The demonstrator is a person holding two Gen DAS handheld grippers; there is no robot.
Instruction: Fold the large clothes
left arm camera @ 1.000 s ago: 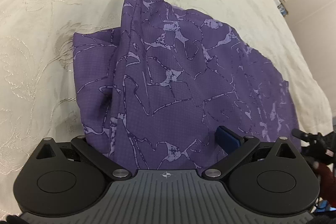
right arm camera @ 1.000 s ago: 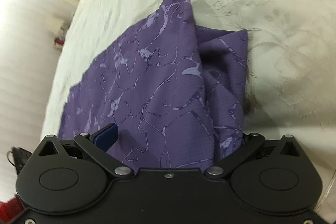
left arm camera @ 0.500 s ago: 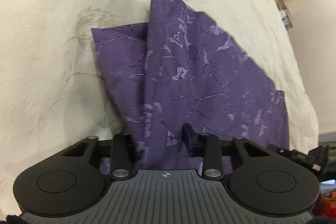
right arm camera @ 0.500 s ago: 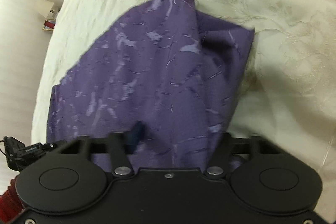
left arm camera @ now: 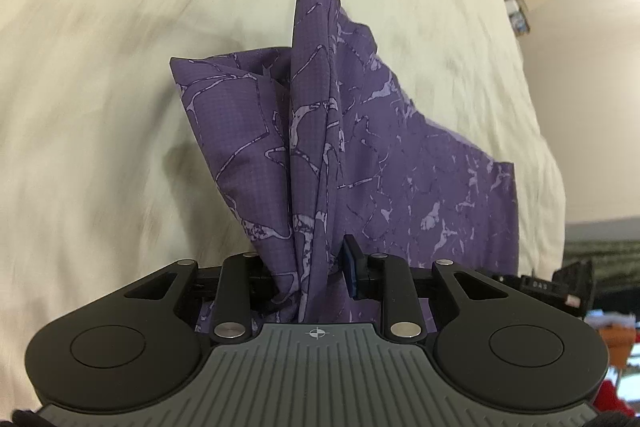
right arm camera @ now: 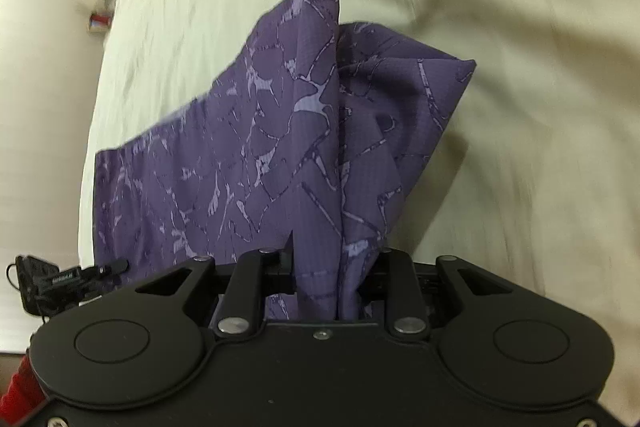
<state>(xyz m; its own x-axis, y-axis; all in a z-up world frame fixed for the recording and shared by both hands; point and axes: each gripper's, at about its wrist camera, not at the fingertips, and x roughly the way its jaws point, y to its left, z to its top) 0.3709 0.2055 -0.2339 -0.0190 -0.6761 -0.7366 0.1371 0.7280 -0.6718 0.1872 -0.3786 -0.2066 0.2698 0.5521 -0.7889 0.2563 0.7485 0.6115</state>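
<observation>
Both the left gripper [left arm camera: 310, 277] and the right gripper [right arm camera: 326, 281] pinch the purple cloth [left arm camera: 360, 155] up above the bed [left arm camera: 100, 107], and a loose pinch could let it slip and bunch up.

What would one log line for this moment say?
left gripper: shut on purple garment | right gripper: shut on purple garment | cloth bunched between fingers, hanging over cream bedspread

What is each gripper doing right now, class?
Left gripper: shut on the purple garment.
Right gripper: shut on the purple garment too.
</observation>
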